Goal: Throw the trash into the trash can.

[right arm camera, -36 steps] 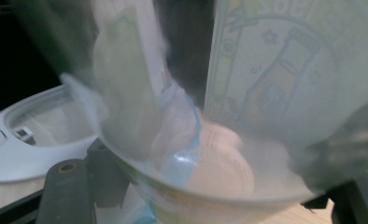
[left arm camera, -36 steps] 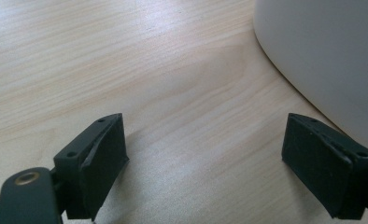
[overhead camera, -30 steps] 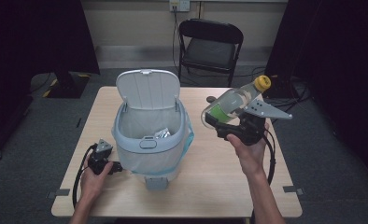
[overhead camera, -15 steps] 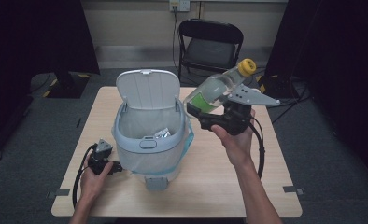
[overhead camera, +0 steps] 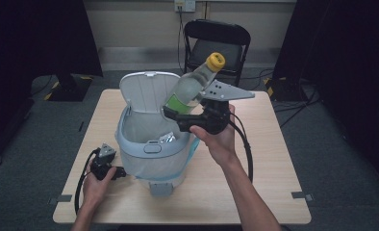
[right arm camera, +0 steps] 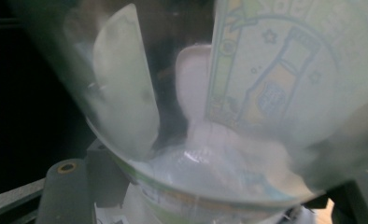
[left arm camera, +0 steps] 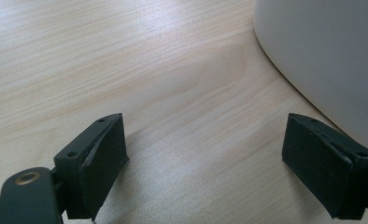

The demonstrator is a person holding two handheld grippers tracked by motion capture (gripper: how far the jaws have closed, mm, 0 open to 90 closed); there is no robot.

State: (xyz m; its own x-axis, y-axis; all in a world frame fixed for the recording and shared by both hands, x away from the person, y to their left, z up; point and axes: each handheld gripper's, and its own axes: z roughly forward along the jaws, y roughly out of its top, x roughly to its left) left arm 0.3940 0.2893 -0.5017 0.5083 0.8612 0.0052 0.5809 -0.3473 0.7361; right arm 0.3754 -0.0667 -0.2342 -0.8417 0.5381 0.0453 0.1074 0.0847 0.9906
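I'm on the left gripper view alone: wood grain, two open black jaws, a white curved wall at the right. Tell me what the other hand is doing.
Observer: The right tongs grip a clear bottle near its base and hold it tilted above the open bin.
Operator: Say which way the bottle points.
Observer: Its yellow cap is the high end, pointing away from the person; its base points down at the bin's mouth.
Operator: Report what's in the bin.
Observer: A crumpled shiny piece lies inside; I cannot tell what it is. The lid stands open behind.
Operator: Place my left tongs.
Observer: The left tongs rest on the table beside the bin's lower left wall.
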